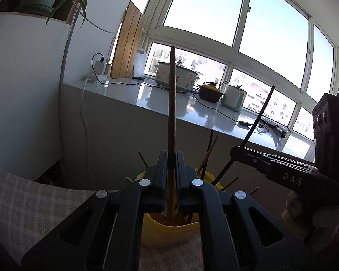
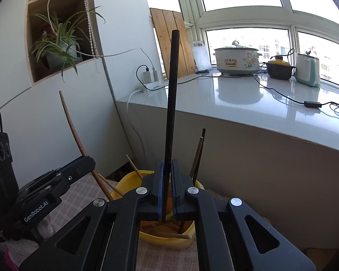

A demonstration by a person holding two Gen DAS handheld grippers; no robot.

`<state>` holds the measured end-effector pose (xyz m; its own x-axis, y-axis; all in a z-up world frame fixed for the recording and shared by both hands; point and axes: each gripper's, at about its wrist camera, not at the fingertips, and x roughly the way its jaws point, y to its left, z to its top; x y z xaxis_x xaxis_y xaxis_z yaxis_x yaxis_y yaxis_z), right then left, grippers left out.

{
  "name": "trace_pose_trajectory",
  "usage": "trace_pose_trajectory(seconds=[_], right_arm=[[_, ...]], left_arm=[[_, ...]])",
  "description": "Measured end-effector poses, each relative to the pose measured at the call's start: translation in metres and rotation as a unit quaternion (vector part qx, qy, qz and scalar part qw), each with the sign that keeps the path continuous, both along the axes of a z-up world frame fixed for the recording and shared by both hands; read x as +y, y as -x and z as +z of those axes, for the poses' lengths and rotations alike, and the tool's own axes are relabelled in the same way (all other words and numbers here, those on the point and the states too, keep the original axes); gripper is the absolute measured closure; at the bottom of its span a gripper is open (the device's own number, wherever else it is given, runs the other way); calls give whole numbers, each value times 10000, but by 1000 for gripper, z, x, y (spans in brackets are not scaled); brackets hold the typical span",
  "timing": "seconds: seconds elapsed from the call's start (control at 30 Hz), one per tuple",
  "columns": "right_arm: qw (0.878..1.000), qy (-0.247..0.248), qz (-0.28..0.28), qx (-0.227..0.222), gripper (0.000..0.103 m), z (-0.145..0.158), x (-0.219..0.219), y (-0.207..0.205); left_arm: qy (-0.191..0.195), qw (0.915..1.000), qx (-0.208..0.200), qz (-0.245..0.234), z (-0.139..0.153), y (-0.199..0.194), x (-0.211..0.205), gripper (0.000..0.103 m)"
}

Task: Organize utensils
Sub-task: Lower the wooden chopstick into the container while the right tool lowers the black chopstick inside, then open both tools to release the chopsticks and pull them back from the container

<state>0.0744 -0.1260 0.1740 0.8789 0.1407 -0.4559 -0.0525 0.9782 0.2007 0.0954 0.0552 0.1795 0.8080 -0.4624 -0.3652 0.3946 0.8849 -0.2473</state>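
The left gripper [image 1: 171, 158] is clamped on a brown chopstick [image 1: 172, 103] that stands nearly upright, its lower end down inside the yellow container [image 1: 167, 234] on the checked cloth [image 1: 34, 203]. To its right, the right gripper [image 2: 167, 164] pinches a black chopstick [image 2: 171, 103] over the same container. Other chopsticks [image 2: 197, 155] lean inside; their count is hard to make out.
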Motion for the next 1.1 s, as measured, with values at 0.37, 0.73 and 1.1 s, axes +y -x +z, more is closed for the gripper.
trace_pose_trajectory(seconds=[0.37,0.73,1.1], right_arm=[[9994,200,-8,268,98,-13,8,-6],[9990,366,-48,256,98,-12,15,-1],[9985,464,-90,272,97,-11,18,7]], left_arm=[[25,9998,216,-52,-13,10,5,99],[-11,9995,300,-120,-15,17,5,99],[-15,9993,366,-118,-16,21,6,99]])
